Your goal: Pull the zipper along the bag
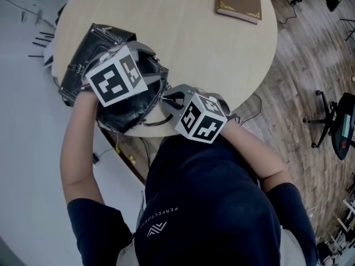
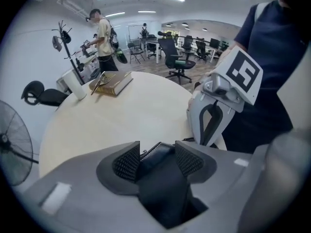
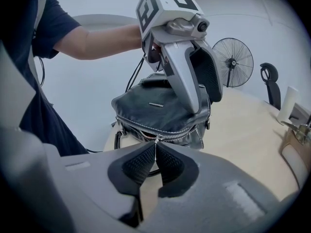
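Holds a black leather handbag [image 1: 99, 46] at the near edge of the round desk [image 1: 194, 43], within easy reach of both arms. Clamps a thick fold of that leather in the left tongs [image 2: 156, 160], with the ribbed pads [image 2: 127, 161] pressed in from both sides and kept partly apart by the bulk of the fold. Anchors the bag that way against the tug on the zipper, to stop it sliding across the desk.

Pinches the thin metal zipper pull [image 3: 155, 150] in the right tongs [image 3: 155, 161], closed down to a sliver on nothing but the tab. Sets the two grips close together, facing each other across the near end of the bag, to take up the slack leather between anchor and slider.

Finds the slider at the near bend of the zipper track [image 3: 180, 134]; hard to tell from the right gripper view how much of the run lies open, least of all behind the left tongs. Calls, at a guess, for a pull following the curve of the track rather than straight away from the bag, to avoid losing the tab from the grip.

Leaves a brown book [image 1: 239, 1] at the far side of the desk, well apart and out of the way.
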`<state>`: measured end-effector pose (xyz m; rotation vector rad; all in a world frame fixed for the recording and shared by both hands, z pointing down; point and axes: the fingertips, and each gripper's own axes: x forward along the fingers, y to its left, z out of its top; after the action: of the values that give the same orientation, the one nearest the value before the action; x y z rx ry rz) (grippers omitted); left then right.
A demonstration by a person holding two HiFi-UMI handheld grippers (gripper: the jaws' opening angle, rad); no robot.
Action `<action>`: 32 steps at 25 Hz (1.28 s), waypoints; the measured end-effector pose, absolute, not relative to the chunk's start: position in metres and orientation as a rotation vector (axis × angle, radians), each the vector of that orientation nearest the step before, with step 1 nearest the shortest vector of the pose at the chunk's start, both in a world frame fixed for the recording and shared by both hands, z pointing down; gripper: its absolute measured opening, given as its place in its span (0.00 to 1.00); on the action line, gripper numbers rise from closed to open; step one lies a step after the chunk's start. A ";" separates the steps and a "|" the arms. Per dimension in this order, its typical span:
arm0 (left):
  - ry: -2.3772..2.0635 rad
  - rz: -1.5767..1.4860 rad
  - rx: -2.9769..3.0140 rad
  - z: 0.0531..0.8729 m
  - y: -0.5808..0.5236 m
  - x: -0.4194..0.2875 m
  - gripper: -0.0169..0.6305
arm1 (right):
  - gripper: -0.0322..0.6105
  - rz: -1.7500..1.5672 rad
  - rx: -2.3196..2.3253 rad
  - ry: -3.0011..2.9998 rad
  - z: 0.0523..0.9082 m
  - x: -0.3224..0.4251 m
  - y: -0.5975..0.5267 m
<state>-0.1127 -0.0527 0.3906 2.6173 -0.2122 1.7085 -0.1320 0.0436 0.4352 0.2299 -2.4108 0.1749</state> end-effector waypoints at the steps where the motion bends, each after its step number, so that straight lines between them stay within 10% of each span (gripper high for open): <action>1: -0.179 1.737 2.624 0.394 -0.051 -0.111 0.40 | 0.07 0.174 0.230 -2.409 0.436 -0.132 0.044; 19: -0.185 1.714 2.560 0.420 -0.056 -0.109 0.31 | 0.06 0.250 0.208 -2.415 0.433 -0.137 0.051; 26: -0.448 1.526 2.624 0.414 -0.071 -0.113 0.06 | 0.06 0.312 0.185 -2.449 0.426 -0.141 0.057; 32: -0.537 1.513 2.655 0.407 -0.084 -0.114 0.06 | 0.07 0.343 0.168 -2.441 0.431 -0.142 0.065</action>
<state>-0.1135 -0.0836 0.4068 2.6552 -0.5369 1.5131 -0.1420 0.0646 0.4309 0.1680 -2.4405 0.3434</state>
